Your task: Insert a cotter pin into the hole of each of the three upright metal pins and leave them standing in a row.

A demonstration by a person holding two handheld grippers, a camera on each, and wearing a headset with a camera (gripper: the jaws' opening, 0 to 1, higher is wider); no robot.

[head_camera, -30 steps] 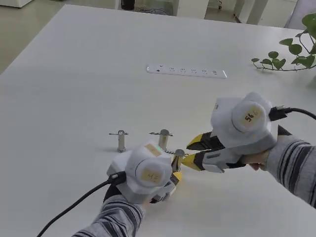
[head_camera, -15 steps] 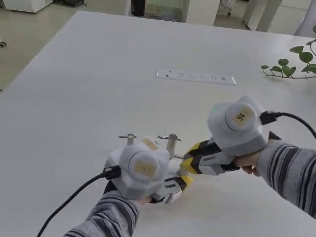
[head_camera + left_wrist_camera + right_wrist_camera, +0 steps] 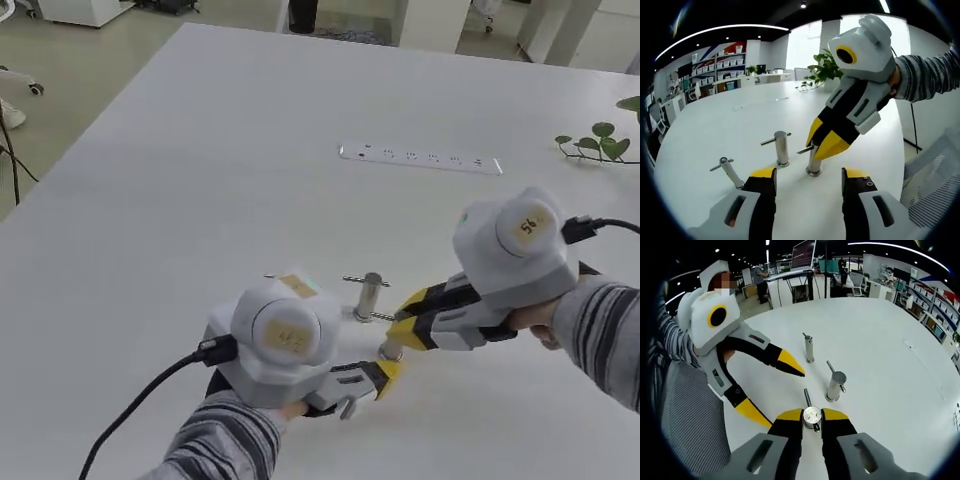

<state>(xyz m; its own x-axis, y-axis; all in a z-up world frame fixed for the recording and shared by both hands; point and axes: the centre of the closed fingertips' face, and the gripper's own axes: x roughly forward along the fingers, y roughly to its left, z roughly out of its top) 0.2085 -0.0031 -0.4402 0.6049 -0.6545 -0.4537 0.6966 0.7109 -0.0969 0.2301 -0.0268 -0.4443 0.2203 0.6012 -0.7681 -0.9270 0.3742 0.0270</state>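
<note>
Three upright metal pins stand in a row on the white table (image 3: 200, 180). In the left gripper view the far pin (image 3: 730, 171) leans a little and the middle pin (image 3: 782, 148) stands straight, each with a cotter pin through its top. The near pin (image 3: 813, 162) has a cotter pin (image 3: 805, 149) sticking out of it. My right gripper (image 3: 812, 416) is closed at that pin's top (image 3: 812, 415), its yellow tips on the cotter pin's near end. My left gripper (image 3: 809, 176) is open just short of the near pin (image 3: 391, 350). In the head view it hides the far pin.
A white power strip (image 3: 420, 158) lies farther back on the table, and a trailing plant (image 3: 598, 143) reaches in at the right edge. Cables run from both grippers toward me. Bare tabletop surrounds the pins.
The head camera has shifted, sliding the scene right. The right gripper stays at the near pin's top. The left gripper now covers the far pin in the head view.
</note>
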